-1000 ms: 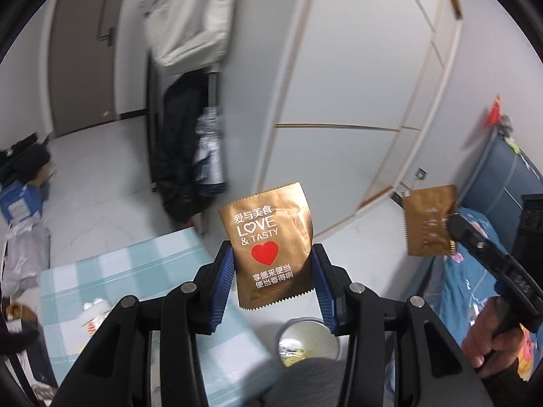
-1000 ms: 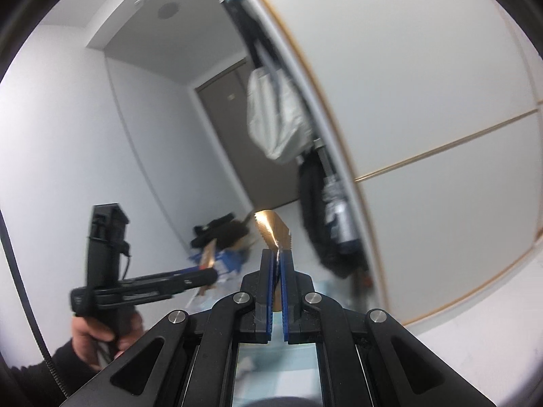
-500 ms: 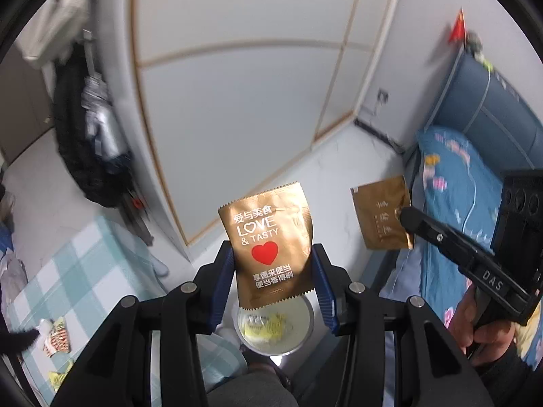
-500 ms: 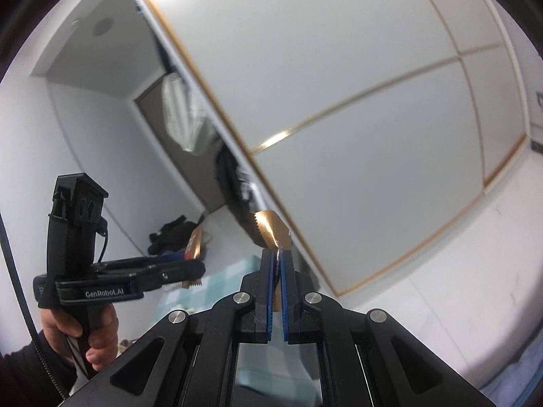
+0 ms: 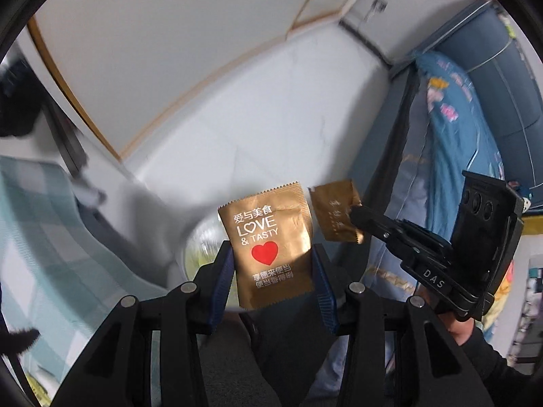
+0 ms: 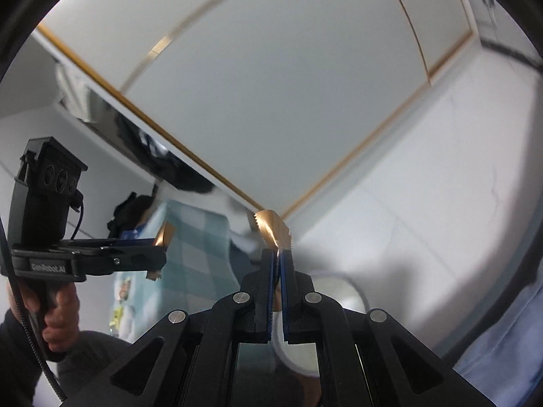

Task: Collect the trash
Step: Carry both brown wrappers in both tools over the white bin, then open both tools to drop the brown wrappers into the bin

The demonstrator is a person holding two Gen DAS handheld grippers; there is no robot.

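The left tool grips a gold packet; the right tool pinches a second packet. Below them is the white bin. Best to bring both packets over its opening before releasing.

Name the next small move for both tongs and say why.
Probably lower both toward the white bin before releasing. The left tongs grip the brown heart packet, the right tongs pinch a second brown packet, and the bin's blurred rim lies below and behind them, so neither looks clearly over the opening yet.
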